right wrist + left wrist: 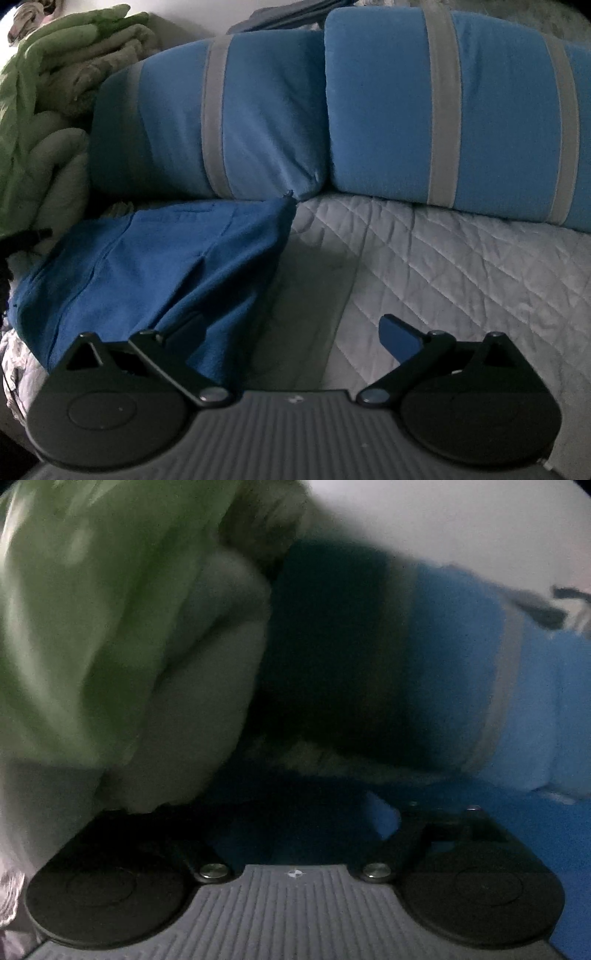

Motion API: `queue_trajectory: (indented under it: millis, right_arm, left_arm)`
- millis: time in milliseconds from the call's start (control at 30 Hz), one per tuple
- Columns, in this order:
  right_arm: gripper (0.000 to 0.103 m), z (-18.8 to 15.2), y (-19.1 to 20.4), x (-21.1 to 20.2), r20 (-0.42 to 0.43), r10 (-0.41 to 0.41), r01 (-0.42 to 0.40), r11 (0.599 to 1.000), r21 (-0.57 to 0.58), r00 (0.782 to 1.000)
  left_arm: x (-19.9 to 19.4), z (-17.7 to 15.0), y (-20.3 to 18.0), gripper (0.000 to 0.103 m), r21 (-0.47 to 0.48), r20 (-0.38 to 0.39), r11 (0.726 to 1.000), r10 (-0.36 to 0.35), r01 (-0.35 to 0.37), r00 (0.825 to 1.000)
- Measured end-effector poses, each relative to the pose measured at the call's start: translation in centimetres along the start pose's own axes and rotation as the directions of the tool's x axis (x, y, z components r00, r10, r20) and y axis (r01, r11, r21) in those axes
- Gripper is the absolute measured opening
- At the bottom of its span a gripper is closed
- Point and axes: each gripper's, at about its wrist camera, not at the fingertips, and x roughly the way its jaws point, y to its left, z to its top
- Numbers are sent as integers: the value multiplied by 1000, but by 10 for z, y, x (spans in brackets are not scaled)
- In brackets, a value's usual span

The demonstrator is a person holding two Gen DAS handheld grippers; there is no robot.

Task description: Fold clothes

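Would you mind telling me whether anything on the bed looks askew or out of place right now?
Yes: the dark blue garment lies bunched and creased at the left of the quilted bedspread, not flat, one corner poking up against the striped blue pillows. Beside it, green and grey bedding sits in a loose heap.

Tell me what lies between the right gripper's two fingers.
In the right wrist view, the right gripper stands open over bare grey quilted bedcover; the dark blue fleece garment drapes over its left finger only.

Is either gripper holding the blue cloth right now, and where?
Right gripper is open, holding nothing; the blue cloth only drapes over one of its fingers. Left gripper is open in a blurred view; no grip shows.
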Motion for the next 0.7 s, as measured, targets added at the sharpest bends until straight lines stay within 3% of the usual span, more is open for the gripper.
queue_trajectory:
  millis: [67,200,367,433,533,700]
  right_arm:
    - [103,-2,3,2,-13,-2,2,1000,-8,1000]
    - [103,-8,10,6,-35,-8,7,999,-35,999]
    - [103,-14,16,7,-41,-25,21,996,-91,999]
    - [103,-15,16,5,-41,-24,20,995,-100,999]
    - [103,-17,14,2,-42,-23,18,994,-111,999]
    - [103,-15,10,0,-40,-30,26,994,-108,999]
  left_arm:
    - [-9,7,-31,84,50,10,998,-44,44,999]
    - [-7,9,-93,84,76,-40,987,-138,140,990]
    - [29,-21,-160,84,124,-127,966,-211,226,969]
    - [43,-40,-175,84,133,-161,968,-193,215,968]
    - [60,-68,-188,86,195,-126,975,-86,110,988]
    - [70,-67,-185,88,176,-150,978,-83,110,985]
